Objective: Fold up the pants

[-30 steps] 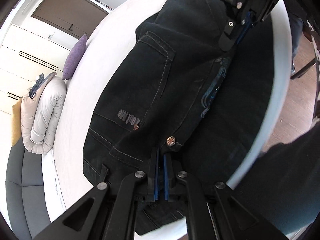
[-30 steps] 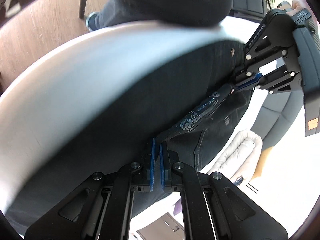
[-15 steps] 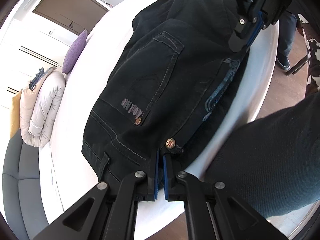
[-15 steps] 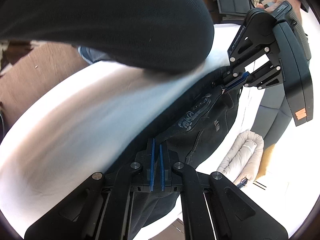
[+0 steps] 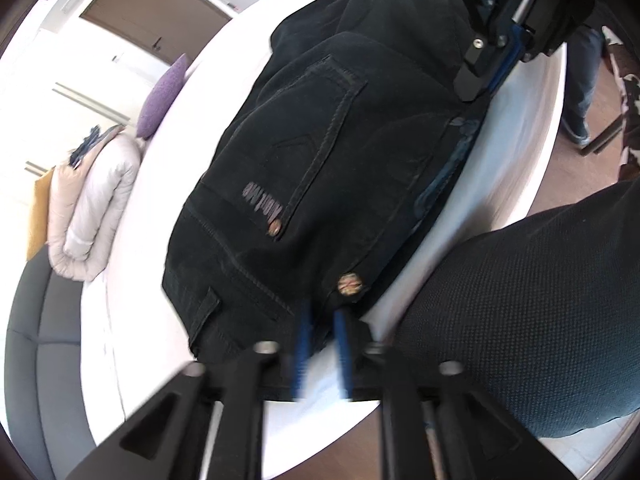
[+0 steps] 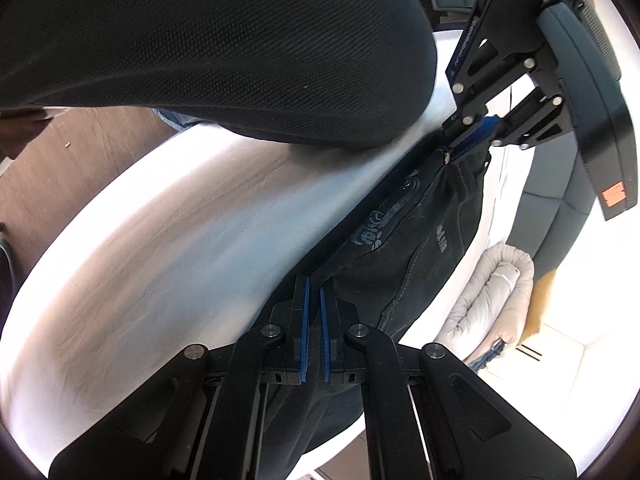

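Worked over a round white padded table (image 5: 500,184), broad and bare along the near edge. Found the black denim pants with a stitched back pocket (image 5: 320,160) lying on that table, apparently doubled lengthwise, pocket side up, waistband toward the left wrist camera and legs running away toward the far rim. Noted a rolled pale grey quilted jacket (image 5: 92,208) well apart, off the far side. Held the right gripper (image 6: 315,292) low at the folded edge, blue pads drawn nearly together with dark cloth entering between the tips: clenched on the pants, by the look of it. Showed the left gripper (image 5: 322,320) at the waistband, just beside a small copper button (image 5: 350,284), pads blurred and standing visibly apart with the hem at their tips; could not tell whether any cloth was pinched there or already let go. Judged the step in hand as setting the lengthwise fold down and squaring it. To do that well: should lower both ends level, keep the long edge taut between the two grips so no slack bunches mid-seam, line the waistband halves one over the other, and free the cloth only once flat on the table, drawing the fingers straight back rather than upward to avoid dragging the top layer askew.
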`<state>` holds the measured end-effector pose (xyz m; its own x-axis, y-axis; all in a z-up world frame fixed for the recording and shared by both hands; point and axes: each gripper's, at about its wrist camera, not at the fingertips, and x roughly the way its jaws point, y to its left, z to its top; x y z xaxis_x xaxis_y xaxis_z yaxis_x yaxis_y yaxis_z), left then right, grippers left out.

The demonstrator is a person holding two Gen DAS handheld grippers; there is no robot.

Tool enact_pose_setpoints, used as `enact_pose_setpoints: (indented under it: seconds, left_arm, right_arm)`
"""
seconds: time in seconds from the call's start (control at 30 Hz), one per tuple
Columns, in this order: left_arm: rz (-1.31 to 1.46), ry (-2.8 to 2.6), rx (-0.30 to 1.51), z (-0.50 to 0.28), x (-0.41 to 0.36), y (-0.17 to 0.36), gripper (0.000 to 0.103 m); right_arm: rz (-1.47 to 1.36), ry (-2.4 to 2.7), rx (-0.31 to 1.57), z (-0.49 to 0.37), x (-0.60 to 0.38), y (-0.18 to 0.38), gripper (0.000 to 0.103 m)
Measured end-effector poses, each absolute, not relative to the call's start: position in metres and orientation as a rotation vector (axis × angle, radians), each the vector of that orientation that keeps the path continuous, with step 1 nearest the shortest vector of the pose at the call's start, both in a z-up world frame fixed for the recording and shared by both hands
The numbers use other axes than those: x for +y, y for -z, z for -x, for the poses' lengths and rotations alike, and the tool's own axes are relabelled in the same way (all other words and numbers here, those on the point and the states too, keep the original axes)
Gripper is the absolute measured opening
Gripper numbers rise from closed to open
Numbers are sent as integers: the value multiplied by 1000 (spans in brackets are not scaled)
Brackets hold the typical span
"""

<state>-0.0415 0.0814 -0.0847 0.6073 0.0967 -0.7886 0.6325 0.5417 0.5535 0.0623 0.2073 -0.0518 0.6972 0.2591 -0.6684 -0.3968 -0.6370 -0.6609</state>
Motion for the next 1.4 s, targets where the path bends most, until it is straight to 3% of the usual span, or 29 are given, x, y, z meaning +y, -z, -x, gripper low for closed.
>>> enact_pose_setpoints:
  seconds: [0.03,0.13,0.33,0.47,0.5,0.67,0.83,0.9,1.0,1.03,1.07,1.1,1.13,1.17,1.23,1.4]
  left_arm:
    - [-959,360,889,43,83,83,42]
    - [-883,334,886,44,90,61,60]
    - [-615,254,810,7,74,16,60]
    - [-594,220,936,-40,38,48,60]
    - [-603,222,997,-50,31,64,55]
    - [-448,187,1099,-68,41,71,53]
    - [-398,136,1124,-70,46,74,53]
    - [-417,102,1130,-71,42,76,53]
    - [-429,74,1140,-71,32,77,53]
    - [-425,70,1144,-72,31,78,53]
    - [-416,69,1148,-73,31,77,53]
    - [-403,69,1153,-76,32,78,53]
    - [-387,69,1157,-77,35,77,53]
    - [-370,68,1162,-79,37,77,53]
    - [-349,63,1167,-82,43,77,53]
    - [-345,44,1178,-90,50,76,53]
  right_arm:
    - [2034,-961,109,-61,195,53,5]
    - [1960,-926,139,-61,198,57,5]
    - [1810,-841,166,-62,196,64,5]
    - [1625,-764,169,-50,186,62,6]
    - [1566,-747,189,-48,184,60,6]
    - [993,-734,471,-53,135,18,11]
    - [203,-641,724,-110,-6,-25,11]
    - [-42,-553,725,-134,-89,-38,11]
    - [-197,-427,668,-154,-193,-55,13]
    - [-226,-407,632,-159,-226,-62,16]
    - [-244,-388,606,-163,-250,-65,34]
    - [-259,-353,596,-168,-275,-67,73]
    - [-284,-320,595,-175,-302,-68,88]
    - [-308,-317,586,-184,-320,-68,93]
    - [-335,-363,602,-201,-354,-66,93]
    - [-398,-371,756,-263,-415,-35,85]
